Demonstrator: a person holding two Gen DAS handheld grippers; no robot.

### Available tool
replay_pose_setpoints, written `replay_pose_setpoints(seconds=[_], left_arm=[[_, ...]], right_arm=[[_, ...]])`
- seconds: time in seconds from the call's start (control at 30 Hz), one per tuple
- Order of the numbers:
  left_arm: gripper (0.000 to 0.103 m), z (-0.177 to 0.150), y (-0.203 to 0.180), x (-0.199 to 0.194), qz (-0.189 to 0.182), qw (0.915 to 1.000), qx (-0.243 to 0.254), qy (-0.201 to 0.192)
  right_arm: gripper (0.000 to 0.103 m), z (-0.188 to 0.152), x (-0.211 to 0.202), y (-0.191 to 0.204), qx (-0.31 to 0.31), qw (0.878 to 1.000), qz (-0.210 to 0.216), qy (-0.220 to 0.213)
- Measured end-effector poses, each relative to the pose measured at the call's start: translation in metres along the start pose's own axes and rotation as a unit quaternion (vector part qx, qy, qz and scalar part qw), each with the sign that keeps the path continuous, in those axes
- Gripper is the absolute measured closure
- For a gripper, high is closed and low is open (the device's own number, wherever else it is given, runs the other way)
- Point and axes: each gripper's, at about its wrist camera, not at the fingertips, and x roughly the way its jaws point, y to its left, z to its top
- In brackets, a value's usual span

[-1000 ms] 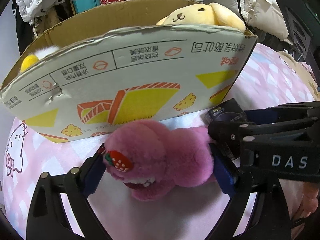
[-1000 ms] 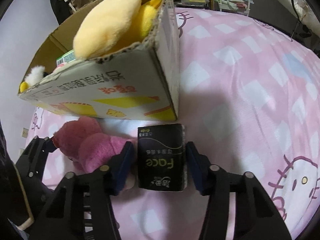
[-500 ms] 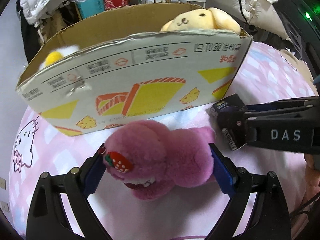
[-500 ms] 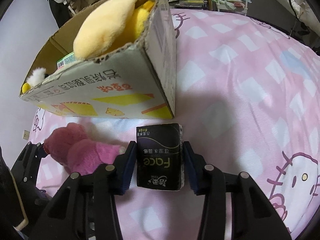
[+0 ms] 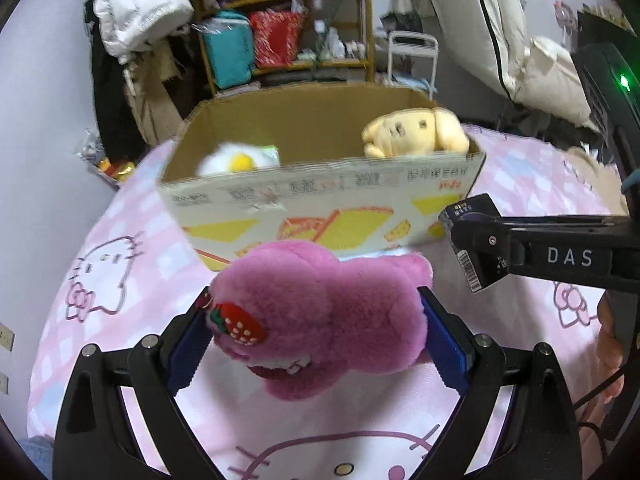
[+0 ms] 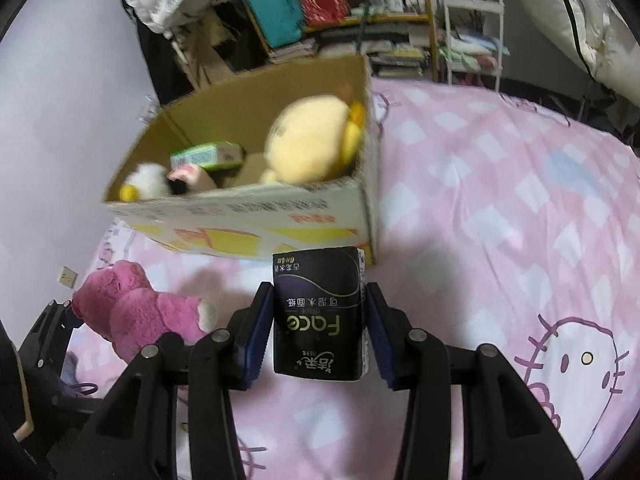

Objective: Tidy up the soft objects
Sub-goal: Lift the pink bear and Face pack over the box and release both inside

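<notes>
A pink plush bear (image 5: 320, 312) with a strawberry on its ear hangs above the bedspread, and my left gripper (image 5: 316, 324) is shut on it, pads pressing its head and body. My right gripper (image 6: 318, 300) is shut on a black tissue pack (image 6: 318, 312), held just off the bed beside the bear (image 6: 136, 312). Behind both stands an open cardboard box (image 5: 320, 196) that holds a yellow plush dog (image 5: 416, 130), a fried-egg plush (image 5: 236, 160) and a green pack (image 6: 208, 156). In the left wrist view the right gripper (image 5: 480, 248) comes in from the right with the pack (image 5: 468, 216).
The box stands on a pink Hello Kitty bedspread (image 6: 500, 208). Beyond the bed are a crowded shelf (image 5: 288, 40), a white rack (image 6: 472, 32) and white pillows (image 5: 500, 20). A person's hand (image 5: 608, 344) shows at the right edge.
Both grippers have risen with their loads, so the box now sits lower and its inside shows. The right pads, apart from the tissue pack a second ago, now press on it.
</notes>
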Motion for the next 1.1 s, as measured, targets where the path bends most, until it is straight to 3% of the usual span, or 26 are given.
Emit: replay_pose_setpoints(seconds=[0.13, 0.23, 0.57, 0.77, 1.1], left_arm=[[0.01, 0.004, 0.006, -0.033, 0.026, 0.9984, -0.001, -0.051], [0.01, 0.012, 0.014, -0.061, 0.021, 0.9954, -0.011, -0.093], [0.01, 0.047, 0.04, -0.123, 0.041, 0.9787, -0.027, -0.199], [0.01, 0.08, 0.047, -0.127, 0.052, 0.9704, -0.03, -0.234], [0.01, 0.125, 0.056, -0.121, 0.052, 0.9602, -0.029, -0.273]], right_arm=[[0.055, 0.001, -0.022, 0.011, -0.018, 0.999, 0.016, -0.034], [0.055, 0.002, -0.035, 0.02, -0.029, 0.998, 0.021, -0.06], [0.055, 0.025, -0.084, 0.039, -0.058, 0.985, 0.036, -0.156], [0.055, 0.043, -0.104, 0.053, -0.082, 0.972, 0.032, -0.217], [0.055, 0.082, -0.121, 0.069, -0.125, 0.954, 0.011, -0.272]])
